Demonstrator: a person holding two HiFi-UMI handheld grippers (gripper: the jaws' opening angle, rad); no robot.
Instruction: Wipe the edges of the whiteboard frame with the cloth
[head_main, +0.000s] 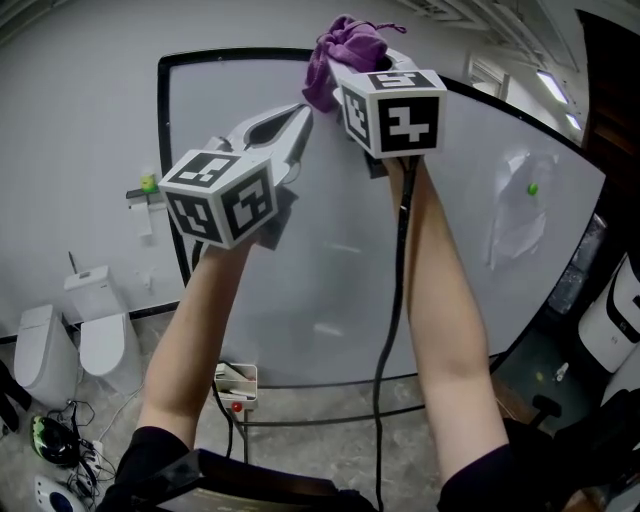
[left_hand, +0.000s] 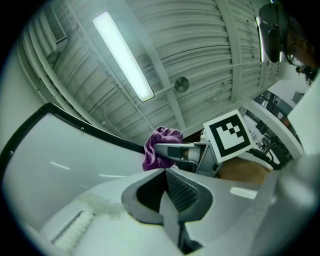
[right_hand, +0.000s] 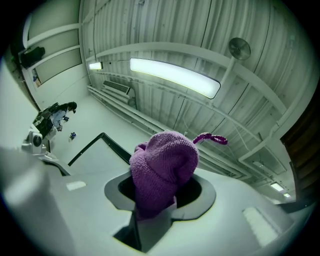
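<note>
The right gripper (head_main: 352, 72) is pinching the purple cloth (head_main: 347, 45) between its jaws, up at the top edge of the whiteboard frame (head_main: 228, 54); whether cloth and frame are touching is hard to tell. The left gripper (head_main: 298, 118) is hovering just beside it in front of the board, jaws together on nothing. The cloth is looking knitted, soft and light, so it will likely bunch and drag. A deep hold on its bunched middle, leaving a wad past the jaws, seems best.

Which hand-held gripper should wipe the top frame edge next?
The right hand-held gripper: shut on the purple cloth at the whiteboard frame's top edge. The left hand-held gripper is shut, empty.
</note>
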